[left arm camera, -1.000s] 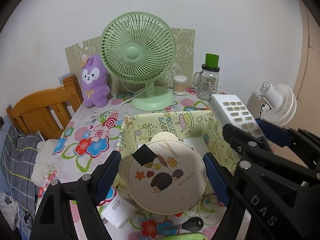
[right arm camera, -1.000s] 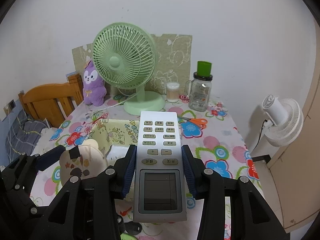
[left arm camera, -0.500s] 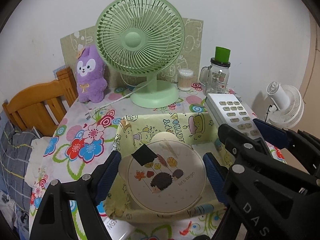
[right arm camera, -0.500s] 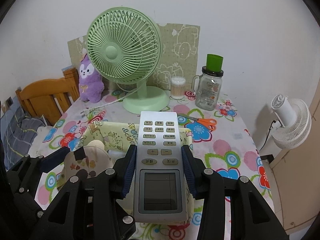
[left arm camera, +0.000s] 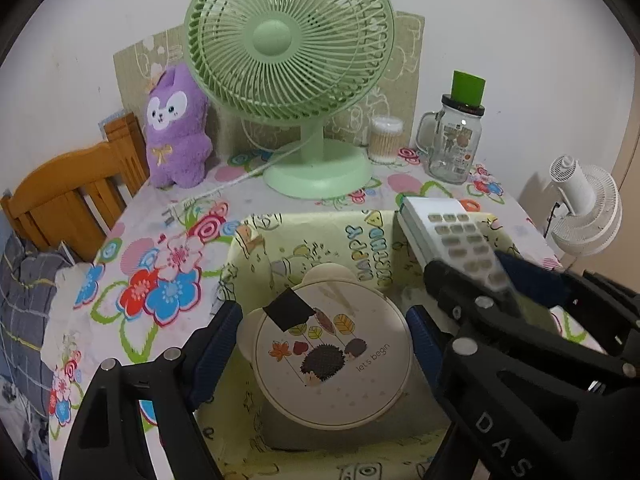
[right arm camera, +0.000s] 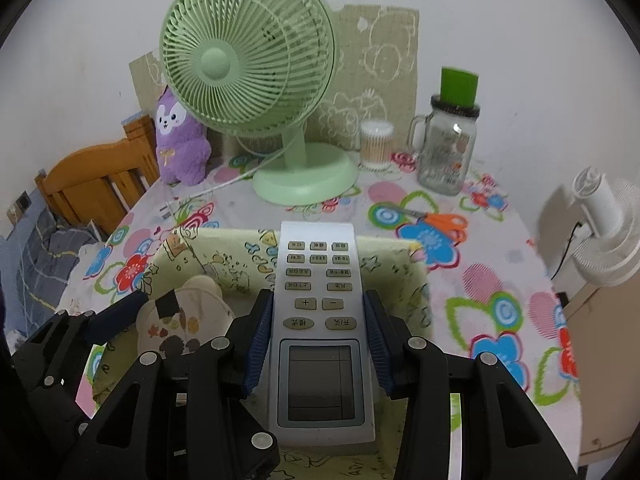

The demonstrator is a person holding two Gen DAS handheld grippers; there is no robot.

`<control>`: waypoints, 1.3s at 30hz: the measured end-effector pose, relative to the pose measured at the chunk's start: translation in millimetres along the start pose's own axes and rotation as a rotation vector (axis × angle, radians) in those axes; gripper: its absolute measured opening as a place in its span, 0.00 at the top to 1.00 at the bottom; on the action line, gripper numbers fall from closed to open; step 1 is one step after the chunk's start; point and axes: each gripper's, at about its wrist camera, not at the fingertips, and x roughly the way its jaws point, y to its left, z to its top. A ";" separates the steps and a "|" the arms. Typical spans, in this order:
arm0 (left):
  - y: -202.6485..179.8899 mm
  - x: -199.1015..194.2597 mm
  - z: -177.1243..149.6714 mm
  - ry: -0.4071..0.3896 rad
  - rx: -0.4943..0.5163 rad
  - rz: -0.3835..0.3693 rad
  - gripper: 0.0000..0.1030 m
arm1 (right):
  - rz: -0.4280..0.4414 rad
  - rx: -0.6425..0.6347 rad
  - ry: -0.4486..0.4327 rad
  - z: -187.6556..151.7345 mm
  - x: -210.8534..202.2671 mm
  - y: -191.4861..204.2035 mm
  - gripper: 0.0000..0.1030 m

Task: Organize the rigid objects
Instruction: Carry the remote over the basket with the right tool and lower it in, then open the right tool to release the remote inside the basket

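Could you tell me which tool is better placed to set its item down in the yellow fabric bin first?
Left. The left tool holds the round hedgehog case low inside the bin, while the right tool holds the remote above its right side.

My left wrist camera looks forward over its tool, close above the fabric bin. My right one sits just beside it, facing likewise. Both share the bin, green fan and back wall.

Pale green fan, purple plush, floral tablecloth, seemingly yellow cartoon-print bin, orange scissors
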 end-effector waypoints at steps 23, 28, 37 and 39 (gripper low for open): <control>-4.8 -11.8 -11.8 0.009 0.039 -0.031 0.10 | 0.051 -0.023 0.028 -9.9 -2.9 5.1 0.54; -7.7 -15.2 -18.0 0.005 0.071 -0.027 0.08 | 0.065 -0.035 0.056 -14.6 0.3 8.2 0.54; -10.5 -16.0 -20.8 -0.008 0.088 -0.014 0.06 | 0.074 -0.053 0.073 -15.2 6.7 9.3 0.53; -10.7 -16.2 -20.8 -0.005 0.089 -0.012 0.06 | 0.061 -0.052 0.072 -15.8 5.4 8.8 0.49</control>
